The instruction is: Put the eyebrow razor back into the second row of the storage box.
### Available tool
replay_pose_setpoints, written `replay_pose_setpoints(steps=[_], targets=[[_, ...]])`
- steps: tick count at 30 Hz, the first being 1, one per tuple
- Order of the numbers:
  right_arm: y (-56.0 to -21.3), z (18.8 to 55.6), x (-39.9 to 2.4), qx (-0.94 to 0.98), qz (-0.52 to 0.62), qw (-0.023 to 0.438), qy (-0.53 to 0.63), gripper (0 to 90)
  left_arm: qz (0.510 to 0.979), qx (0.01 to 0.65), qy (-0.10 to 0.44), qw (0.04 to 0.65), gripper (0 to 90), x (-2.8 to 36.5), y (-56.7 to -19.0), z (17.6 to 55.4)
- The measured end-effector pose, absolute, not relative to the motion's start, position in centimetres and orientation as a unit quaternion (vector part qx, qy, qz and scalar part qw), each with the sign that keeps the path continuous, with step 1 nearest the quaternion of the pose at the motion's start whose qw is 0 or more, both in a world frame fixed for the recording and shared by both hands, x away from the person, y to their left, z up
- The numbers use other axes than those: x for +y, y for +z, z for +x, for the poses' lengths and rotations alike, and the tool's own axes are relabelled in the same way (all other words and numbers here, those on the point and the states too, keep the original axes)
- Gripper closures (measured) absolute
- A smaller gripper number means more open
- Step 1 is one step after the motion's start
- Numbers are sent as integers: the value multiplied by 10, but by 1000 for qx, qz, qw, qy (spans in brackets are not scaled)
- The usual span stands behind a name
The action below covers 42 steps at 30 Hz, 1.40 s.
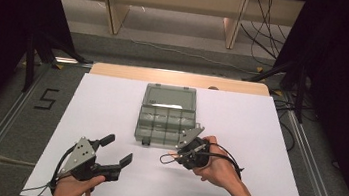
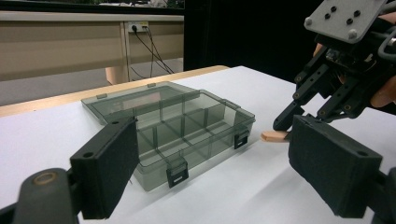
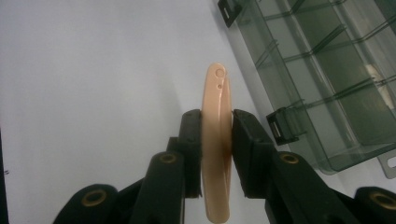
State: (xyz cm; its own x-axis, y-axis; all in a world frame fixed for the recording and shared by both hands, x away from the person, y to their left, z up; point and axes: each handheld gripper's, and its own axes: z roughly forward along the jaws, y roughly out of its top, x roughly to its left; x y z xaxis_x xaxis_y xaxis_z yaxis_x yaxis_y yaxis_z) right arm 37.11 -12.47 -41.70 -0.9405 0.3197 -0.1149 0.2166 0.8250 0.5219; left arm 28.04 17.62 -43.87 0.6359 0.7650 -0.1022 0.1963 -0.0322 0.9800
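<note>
Left to right, as the table stands.

Item: left gripper (image 1: 118,151). Held low over the near left of the white table (image 1: 262,189), clear of everything. Jaws spread wide, nothing between them; the pads (image 2: 109,165) frame the box from a distance in the left gripper view.

Item: compartment box (image 1: 165,122). Smoky clear plastic, set at the middle of the table, lid (image 1: 170,97) thrown back flat on the far side. Dividers mark off several cells. One cell at the far right appears to hold something small and pale (image 3: 373,72); the rest look empty, though the tinted walls make this hard to judge. Latches hang loose on the near wall.

Item: peg (image 3: 216,140). Flat, peach-coloured, slim, rounded at the tip with a small hole near the end. It sits on the table just off the near right corner of the box, tip showing past the jaws in the left gripper view (image 2: 275,136).

Item: right gripper (image 1: 182,152). Tilted down at that corner, jaws pressed against both flat sides of the peg.

Status, as judged: box opened, peg gripped but apparently not yet lifted. Remaining: carry it over the near wall, drop it in a cell, likely shut the lid.
</note>
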Motion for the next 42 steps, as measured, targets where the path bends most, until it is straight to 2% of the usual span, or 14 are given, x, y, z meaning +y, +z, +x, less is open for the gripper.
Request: replay_pose_setpoints(steps=[32, 42], targets=[[-399, 391, -117, 942, 140, 128, 278, 744, 675, 354, 237, 602, 159, 176, -439, 281], [-395, 411, -111, 939, 138, 139, 281, 744, 677, 356, 237, 599, 159, 176, -439, 281]])
